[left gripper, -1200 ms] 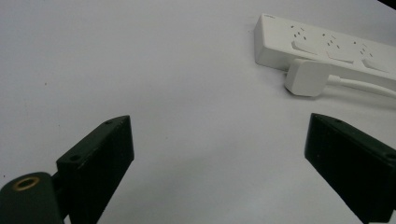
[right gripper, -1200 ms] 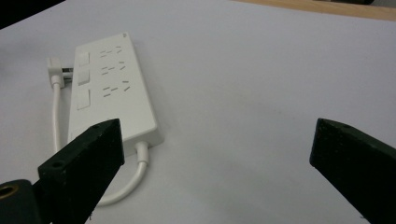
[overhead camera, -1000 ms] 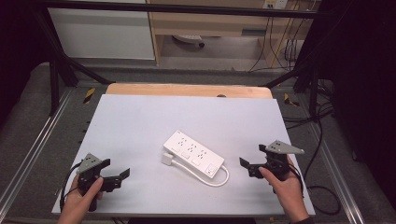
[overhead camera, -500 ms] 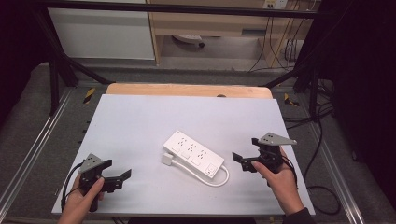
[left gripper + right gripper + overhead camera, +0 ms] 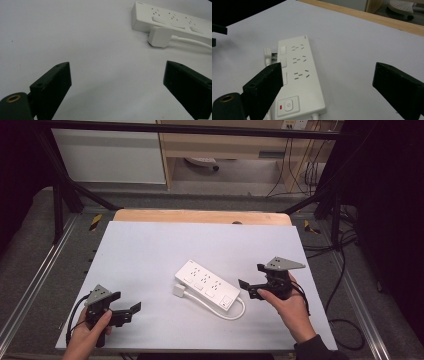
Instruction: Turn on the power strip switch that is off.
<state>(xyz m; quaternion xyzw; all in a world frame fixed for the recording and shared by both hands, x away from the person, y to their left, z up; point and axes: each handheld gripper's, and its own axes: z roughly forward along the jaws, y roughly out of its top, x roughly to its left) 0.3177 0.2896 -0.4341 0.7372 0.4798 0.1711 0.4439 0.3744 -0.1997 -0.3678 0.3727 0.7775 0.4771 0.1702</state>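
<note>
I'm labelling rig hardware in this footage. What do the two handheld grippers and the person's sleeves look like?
Both the left gripper and right gripper are black, each with two flat blocky jaws, a grey three-cornered plate on top and a thin black cable. A brass-coloured ring sits at the jaw base. The right arm wears a dark sleeve.

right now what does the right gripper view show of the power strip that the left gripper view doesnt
Right gripper view alone: the power strip's top face head-on, with its power button, a small red indicator beside it, and the wooden table edge beyond. Left gripper view alone: the white plug up close, lying beside the strip's side wall with its cord running off. Both: the strip's sockets, the white tabletop, and an open claw holding nothing.
</note>
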